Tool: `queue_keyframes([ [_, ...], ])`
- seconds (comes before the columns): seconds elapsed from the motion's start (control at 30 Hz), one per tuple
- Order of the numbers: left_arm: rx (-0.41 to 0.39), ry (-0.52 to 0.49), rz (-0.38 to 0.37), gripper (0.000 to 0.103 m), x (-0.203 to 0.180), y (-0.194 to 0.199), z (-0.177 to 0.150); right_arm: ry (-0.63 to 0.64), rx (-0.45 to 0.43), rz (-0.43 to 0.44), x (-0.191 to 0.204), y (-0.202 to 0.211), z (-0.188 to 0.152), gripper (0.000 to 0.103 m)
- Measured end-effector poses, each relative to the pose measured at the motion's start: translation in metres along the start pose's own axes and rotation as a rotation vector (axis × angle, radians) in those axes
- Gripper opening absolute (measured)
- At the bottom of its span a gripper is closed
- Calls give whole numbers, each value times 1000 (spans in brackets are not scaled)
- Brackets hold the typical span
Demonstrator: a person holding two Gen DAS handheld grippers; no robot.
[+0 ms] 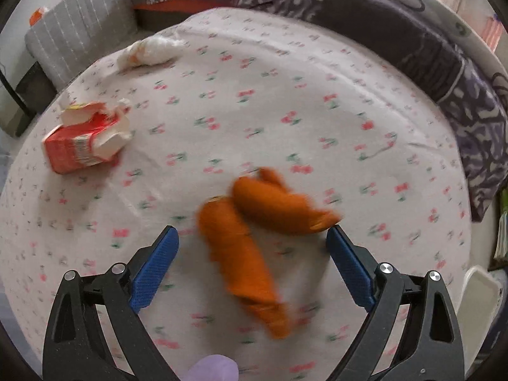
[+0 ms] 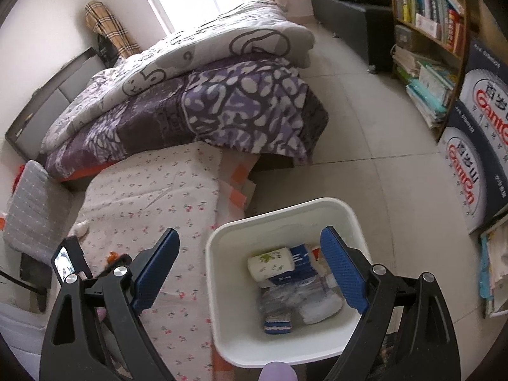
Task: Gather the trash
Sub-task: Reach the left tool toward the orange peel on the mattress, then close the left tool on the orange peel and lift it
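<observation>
Reaching down over the bed (image 1: 285,73), the left gripper (image 1: 252,238) hangs spread wide, its blue pads on either side of the orange peel (image 1: 241,247), which lies blurred on the flowered sheet. To grab well, settle both pads around one piece before squeezing, low enough to catch it without pinching the sheet. A torn red carton (image 1: 81,143) and a tissue wad (image 1: 146,52) wait farther off. The right gripper (image 2: 250,244) is spread and empty above the white bin (image 2: 222,317), which already holds wrappers.
</observation>
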State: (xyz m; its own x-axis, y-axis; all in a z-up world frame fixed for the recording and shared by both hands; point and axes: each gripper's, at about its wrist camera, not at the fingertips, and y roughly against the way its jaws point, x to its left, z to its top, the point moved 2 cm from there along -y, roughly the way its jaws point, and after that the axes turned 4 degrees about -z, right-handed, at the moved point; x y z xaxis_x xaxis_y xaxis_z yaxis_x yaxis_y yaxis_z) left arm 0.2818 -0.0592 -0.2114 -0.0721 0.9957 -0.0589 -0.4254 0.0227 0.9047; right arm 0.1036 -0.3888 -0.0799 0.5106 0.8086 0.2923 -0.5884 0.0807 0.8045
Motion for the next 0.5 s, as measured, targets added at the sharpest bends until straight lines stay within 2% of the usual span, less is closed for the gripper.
queue_keyframes([
  [0.2,53,-31,-1,90,33,6,-5,10,29,56,19,-1,-6,88],
  [0.4,45,-31,-19,83,45,15,-7,38,38,62,30,-2,-12,88],
  [0.47,42,-48,-21,67,39,16,-6,36,47,56,29,-5,-12,88],
  [0.5,44,-64,-26,63,33,15,-7,33,51,54,28,-5,-12,88],
])
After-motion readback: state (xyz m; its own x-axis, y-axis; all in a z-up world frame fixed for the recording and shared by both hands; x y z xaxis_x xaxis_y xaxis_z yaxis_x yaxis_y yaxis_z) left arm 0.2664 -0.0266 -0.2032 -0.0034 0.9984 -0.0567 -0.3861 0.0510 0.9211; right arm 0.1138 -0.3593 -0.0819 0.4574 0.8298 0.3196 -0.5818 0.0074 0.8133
